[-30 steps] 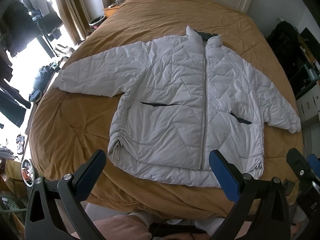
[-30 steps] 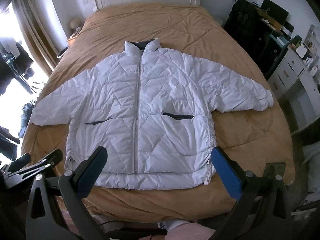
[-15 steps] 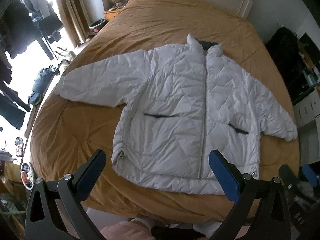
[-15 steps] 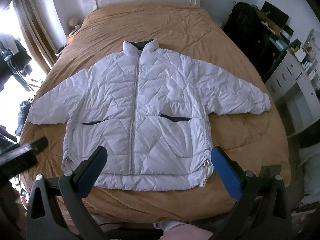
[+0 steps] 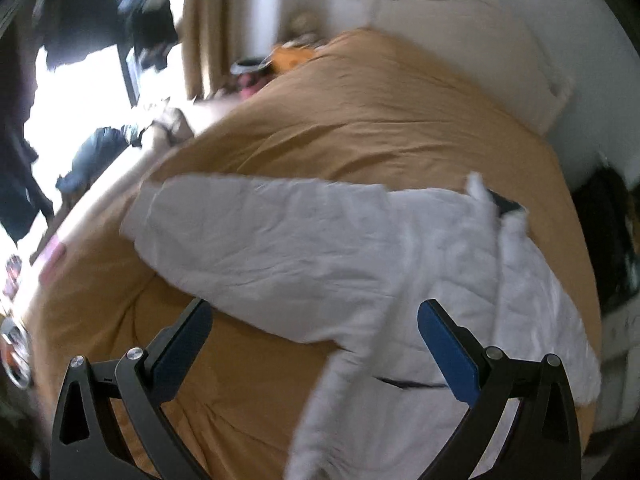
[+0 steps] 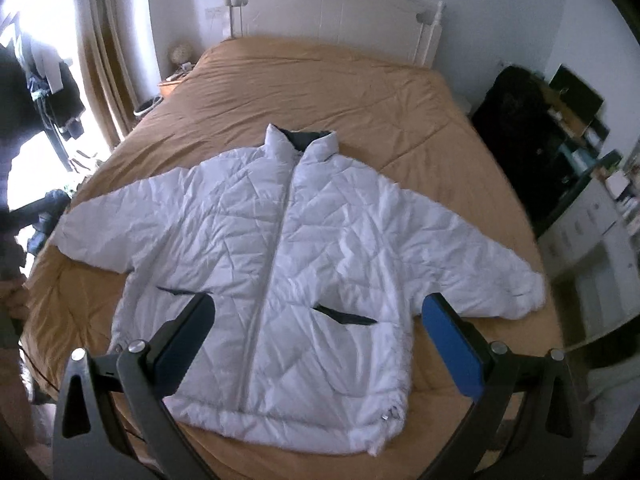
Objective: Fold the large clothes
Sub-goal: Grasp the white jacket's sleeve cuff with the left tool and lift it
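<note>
Right wrist view: an orange-covered bed fills the frame, a white puffer jacket spread flat at its centre, collar toward 12 o'clock. Right gripper and left gripper both gape wide, holding nothing.

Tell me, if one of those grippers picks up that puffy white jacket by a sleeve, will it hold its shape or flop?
The white jacket would probably flop: its quilted shell lies creased and slack on the bed. The puffy filling suggests it is light for its bulk. The smooth fabric may slip between the pads.
</note>
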A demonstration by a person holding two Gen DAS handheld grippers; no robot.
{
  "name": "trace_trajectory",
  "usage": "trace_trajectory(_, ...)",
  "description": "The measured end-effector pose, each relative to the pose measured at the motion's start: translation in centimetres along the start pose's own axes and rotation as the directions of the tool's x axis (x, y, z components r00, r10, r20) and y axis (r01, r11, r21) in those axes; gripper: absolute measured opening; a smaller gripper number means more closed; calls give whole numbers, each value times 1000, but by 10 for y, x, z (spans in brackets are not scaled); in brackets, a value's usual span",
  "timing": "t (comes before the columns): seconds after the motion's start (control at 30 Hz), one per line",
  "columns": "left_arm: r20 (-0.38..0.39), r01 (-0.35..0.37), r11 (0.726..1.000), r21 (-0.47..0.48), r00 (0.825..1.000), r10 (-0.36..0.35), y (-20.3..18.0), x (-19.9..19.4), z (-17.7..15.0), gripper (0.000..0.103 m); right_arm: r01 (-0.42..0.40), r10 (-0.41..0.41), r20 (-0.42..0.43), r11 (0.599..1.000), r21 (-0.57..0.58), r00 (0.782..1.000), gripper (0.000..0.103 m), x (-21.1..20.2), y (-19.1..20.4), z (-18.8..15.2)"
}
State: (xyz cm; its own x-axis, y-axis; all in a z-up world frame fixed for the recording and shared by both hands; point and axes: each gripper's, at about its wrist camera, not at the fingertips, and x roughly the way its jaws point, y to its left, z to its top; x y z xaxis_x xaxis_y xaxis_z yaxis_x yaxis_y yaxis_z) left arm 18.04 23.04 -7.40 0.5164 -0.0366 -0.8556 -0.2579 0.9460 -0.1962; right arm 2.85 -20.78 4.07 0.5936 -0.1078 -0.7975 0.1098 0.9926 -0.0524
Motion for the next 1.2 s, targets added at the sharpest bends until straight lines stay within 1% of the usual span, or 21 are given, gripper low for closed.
trace_trajectory(0.03, -17, -1, 999, -35, 1000, 0, 24, 18, -3, 102, -23, 23, -7, 1000, 19, 1000, 103, 12, -3, 4)
trace_trajectory(0.1, 1, -3, 995, -99, 1000, 3, 70, 33, -1, 102, -56, 57, -22, 997, 52, 998, 103, 33, -6, 9)
trace_trajectory(0.17, 26, 50, 978, -200, 999, -46, 120, 53, 6, 102, -75, 77, -18, 994, 76, 997, 103, 52, -8, 14)
trace_trajectory(0.23, 42, 94, 963, -252, 995, -86, 153, 66, 12, 102, -56, 57, -8, 995, 87, 998, 103, 74, -10, 18)
trace_trajectory(0.33, 41, 147, 918, -368, 989, -142, 198, 101, 14, 101, -34, 37, -26, 995, 90, 999, 103, 102, -12, 19)
trace_trajectory(0.37, 57, 177, 892, -416, 984, -169, 215, 111, 16, 101, -35, 38, -32, 995, 93, 999, 103, 110, -13, 18)
trace_trajectory(0.43, 91, 190, 863, -469, 982, -167, 237, 117, 21, 101, -38, 43, -48, 994, 106, 998, 103, 124, -16, 16)
trace_trajectory(0.47, 108, 195, 854, -482, 981, -163, 246, 120, 24, 101, -38, 45, -56, 993, 112, 997, 103, 128, -18, 15)
trace_trajectory(0.57, 109, 191, 834, -517, 982, -157, 257, 141, 29, 101, -48, 63, -94, 987, 154, 994, 103, 148, -27, 6)
trace_trajectory(0.63, 114, 194, 831, -522, 981, -157, 255, 151, 32, 101, -55, 78, -121, 982, 180, 990, 103, 159, -33, -2)
trace_trajectory(0.67, 114, 175, 836, -520, 984, -135, 253, 156, 34, 101, -49, 74, -130, 981, 189, 989, 103, 164, -35, -5)
trace_trajectory(0.73, 122, 170, 838, -518, 985, -124, 245, 166, 38, 100, -32, 61, -141, 980, 199, 988, 103, 171, -39, -11)
trace_trajectory(0.77, 126, 170, 843, -510, 984, -122, 242, 170, 41, 93, -23, 53, -144, 980, 197, 988, 103, 175, -39, -13)
trace_trajectory(0.8, 116, 146, 855, -498, 988, -101, 237, 174, 45, 86, -11, 41, -150, 981, 194, 988, 103, 178, -41, -16)
trace_trajectory(0.83, 88, 88, 866, -492, 995, -51, 233, 179, 48, 62, -6, 36, -154, 981, 193, 987, 103, 181, -41, -17)
trace_trajectory(0.87, 63, 39, 869, -493, 998, -10, 228, 186, 52, 43, -3, 35, -160, 980, 197, 987, 103, 184, -43, -20)
trace_trajectory(0.9, 54, 32, 868, -496, 999, -6, 225, 192, 53, 37, -3, 37, -165, 979, 205, 986, 103, 186, -45, -22)
trace_trajectory(0.97, 74, 65, 845, -531, 997, -31, 222, 191, 52, 19, 2, 39, -177, 975, 223, 984, 103, 191, -50, -26)
trace_trajectory(1.03, 102, 104, 819, -565, 993, -55, 223, 186, 49, 12, 20, 22, -174, 972, 233, 984, 103, 195, -55, -29)
trace_trajectory(1.1, 116, 124, 806, -579, 991, -70, 222, 179, 49, 10, 28, 9, -154, 971, 238, 988, 103, 195, -59, -32)
trace_trajectory(1.2, 137, 143, 810, -568, 988, -78, 218, 166, 54, 9, 12, 24, -129, 963, 270, 991, 103, 198, -67, -37)
